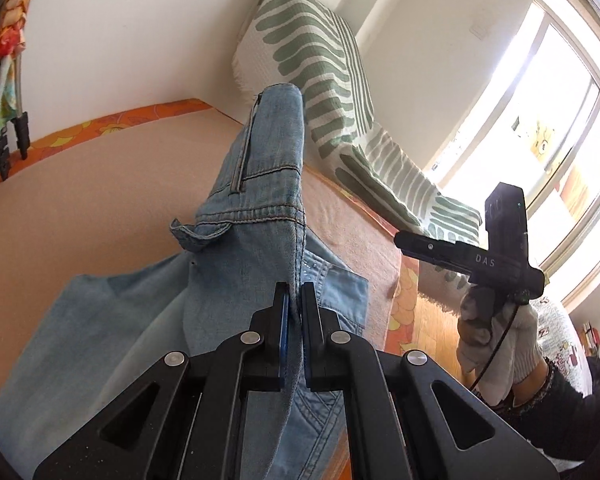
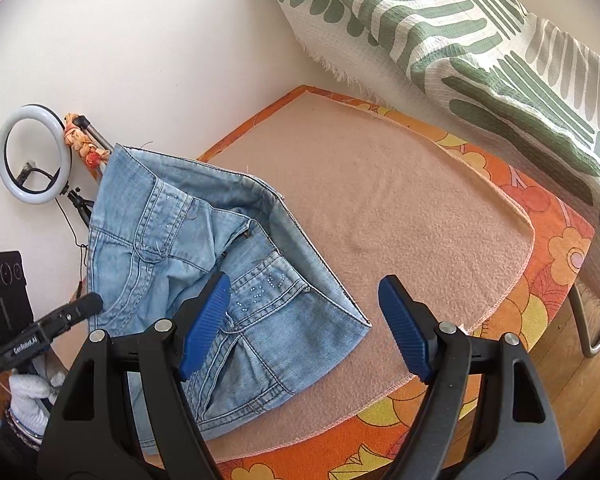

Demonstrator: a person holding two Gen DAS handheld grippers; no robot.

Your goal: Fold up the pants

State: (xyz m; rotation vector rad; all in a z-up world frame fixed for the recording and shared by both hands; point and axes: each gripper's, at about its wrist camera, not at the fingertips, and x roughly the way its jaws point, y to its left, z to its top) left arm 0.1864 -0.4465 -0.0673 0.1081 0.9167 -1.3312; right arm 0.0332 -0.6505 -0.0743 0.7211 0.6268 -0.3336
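The left claw (image 1: 296,300) pinches a lifted edge of the denim jeans (image 2: 204,248) by the peach blanket's (image 2: 400,216) left edge. The right claw (image 2: 304,320) hovers wide open, empty.

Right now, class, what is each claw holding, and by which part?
The left claw pinches the jeans by a stitched seam edge. The right claw is open, holding nothing.

Left wrist view close behind its pinched fingertips (image 1: 295,304), tilted up toward wall and window (image 1: 556,128), right wrist view higher, angled down on pink blanket (image 2: 400,208), both sharing jeans (image 1: 256,184) and striped cushion (image 2: 480,40)
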